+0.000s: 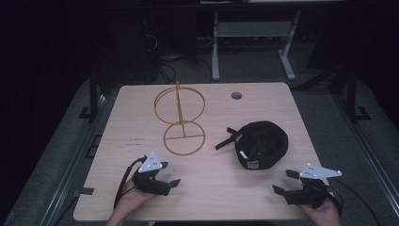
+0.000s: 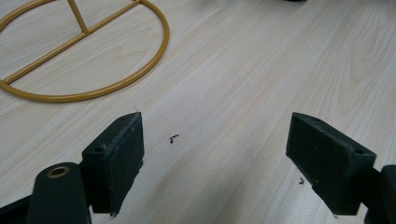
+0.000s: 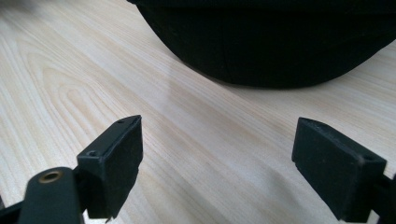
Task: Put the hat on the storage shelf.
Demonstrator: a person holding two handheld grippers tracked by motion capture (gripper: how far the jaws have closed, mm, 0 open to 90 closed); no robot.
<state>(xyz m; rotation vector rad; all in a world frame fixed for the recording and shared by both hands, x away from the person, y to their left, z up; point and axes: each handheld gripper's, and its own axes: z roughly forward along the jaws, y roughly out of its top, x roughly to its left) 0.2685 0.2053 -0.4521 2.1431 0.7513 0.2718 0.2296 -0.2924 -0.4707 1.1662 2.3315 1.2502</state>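
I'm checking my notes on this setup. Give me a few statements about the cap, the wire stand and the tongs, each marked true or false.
1. Both tongs are open and hold nothing. True: left tongs, right tongs.
2. The cap hangs on the stand. False: it lies on the table, apart from the stand.
3. The cap is nearer the right tongs. True.
4. The left tongs grip the stand's base ring. False: the ring lies beyond their jaws.
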